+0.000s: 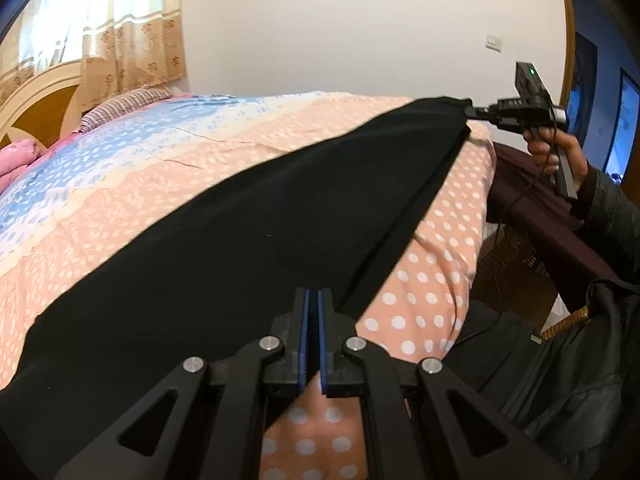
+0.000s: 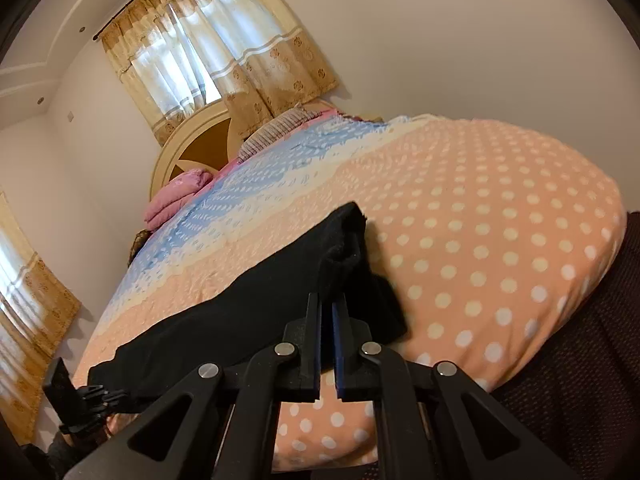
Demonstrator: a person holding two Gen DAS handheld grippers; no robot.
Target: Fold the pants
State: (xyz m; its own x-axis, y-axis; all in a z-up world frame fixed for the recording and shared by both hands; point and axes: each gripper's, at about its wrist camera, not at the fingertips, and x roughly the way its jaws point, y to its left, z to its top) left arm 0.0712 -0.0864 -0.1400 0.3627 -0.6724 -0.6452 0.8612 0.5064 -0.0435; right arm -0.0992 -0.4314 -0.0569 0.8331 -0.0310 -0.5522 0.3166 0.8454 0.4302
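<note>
Both grippers (image 1: pixel 313 300) (image 2: pixel 326 308) pinch black pants (image 1: pixel 200 248).

Black pants (image 1: pixel 224 240) stretched along the near edge of a bed

Plain dark fabric, lying mostly flat as a long band, folded lengthwise with one edge doubled over. One end (image 2: pixel 348 248) is bunched and lifted slightly; the other end is raised too.
</note>
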